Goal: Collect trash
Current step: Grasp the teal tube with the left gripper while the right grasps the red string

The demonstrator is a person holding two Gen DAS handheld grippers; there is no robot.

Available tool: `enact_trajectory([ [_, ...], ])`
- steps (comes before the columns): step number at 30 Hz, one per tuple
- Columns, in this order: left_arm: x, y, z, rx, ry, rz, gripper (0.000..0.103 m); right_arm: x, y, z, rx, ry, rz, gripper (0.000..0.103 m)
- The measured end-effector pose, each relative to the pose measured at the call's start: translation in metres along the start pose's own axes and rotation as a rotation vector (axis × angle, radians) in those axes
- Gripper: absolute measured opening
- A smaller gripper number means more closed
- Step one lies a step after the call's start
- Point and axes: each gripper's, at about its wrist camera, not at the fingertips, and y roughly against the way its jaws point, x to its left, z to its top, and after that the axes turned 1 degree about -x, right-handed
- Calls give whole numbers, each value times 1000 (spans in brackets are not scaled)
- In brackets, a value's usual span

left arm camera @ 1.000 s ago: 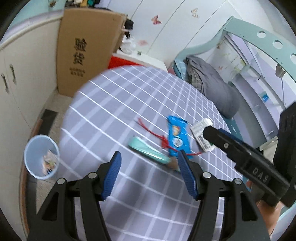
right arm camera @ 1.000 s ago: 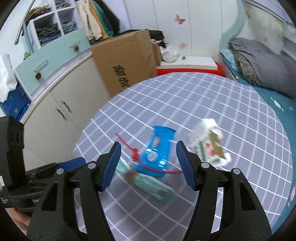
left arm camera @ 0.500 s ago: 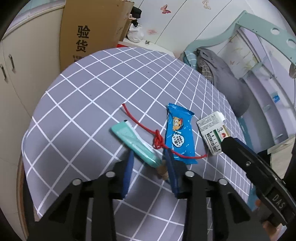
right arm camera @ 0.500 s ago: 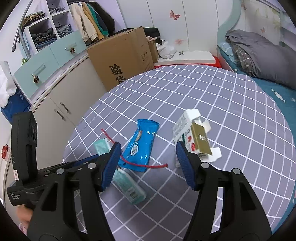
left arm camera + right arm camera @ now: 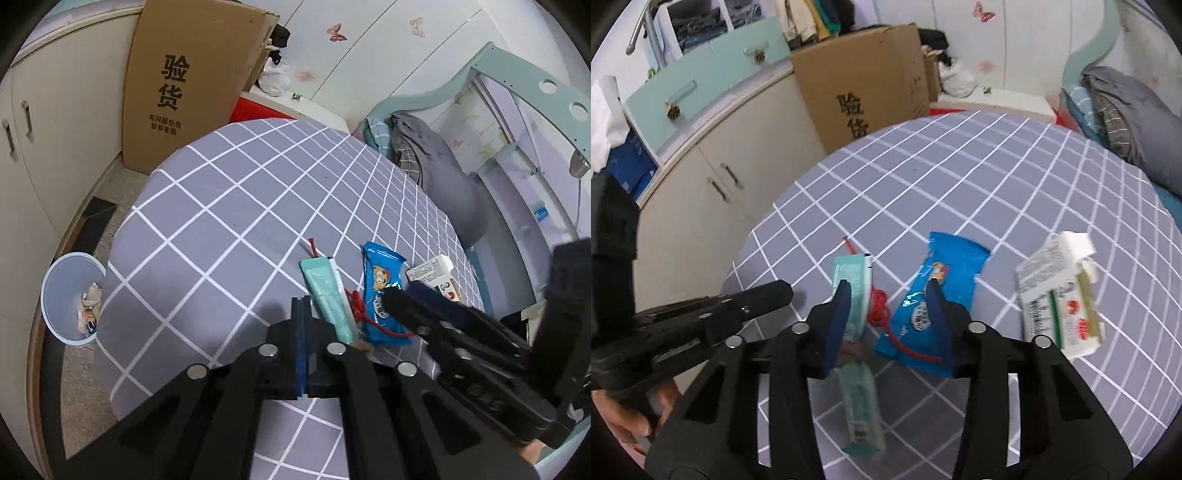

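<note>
On the grey checked table [image 5: 221, 206] lie a green wrapper [image 5: 325, 295], a knotted red string [image 5: 356, 302], a blue snack wrapper [image 5: 380, 291] and a white carton [image 5: 432, 273]. My left gripper [image 5: 301, 306] is shut with nothing in it, just left of the green wrapper. My right gripper [image 5: 888, 302] hangs low over the trash and its jaws are closing. The red string's knot [image 5: 877, 310] lies between them. One finger is over the green wrapper [image 5: 855, 280], the other over the blue wrapper [image 5: 945, 266]. The white carton [image 5: 1056, 291] lies to its right.
A pale blue bin [image 5: 70, 295] with some trash in it stands on the floor left of the table. A tall cardboard box [image 5: 184, 81] and cream cabinets [image 5: 713, 155] stand behind. A bed with grey bedding [image 5: 436, 166] is at the right.
My left jaws went from wide open to shut on nothing, and the green wrapper now lies to their right. My right gripper came down over the red string and its jaws narrowed.
</note>
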Motion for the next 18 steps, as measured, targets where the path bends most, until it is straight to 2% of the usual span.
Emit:
enact_trajectory([
  [4, 2, 3, 3, -7, 7, 5, 4, 5, -13, 1, 44, 21, -10, 38],
  [6, 6, 3, 4, -5, 13, 6, 27, 5, -19, 0, 63, 26, -17, 34],
  [8, 8, 3, 4, -11, 17, 3, 34, 6, -19, 0, 62, 38, -40, 25],
  [10, 7, 2, 3, 1, 15, -7, 35, 3, -19, -1, 72, 36, -24, 8],
  [12, 3, -2, 2, 16, 16, -27, 35, -1, -12, -2, 49, 34, -48, 6],
  [18, -24, -15, -5, 48, -34, -58, 35, -29, 14, -2, -23, -80, -12, 5],
])
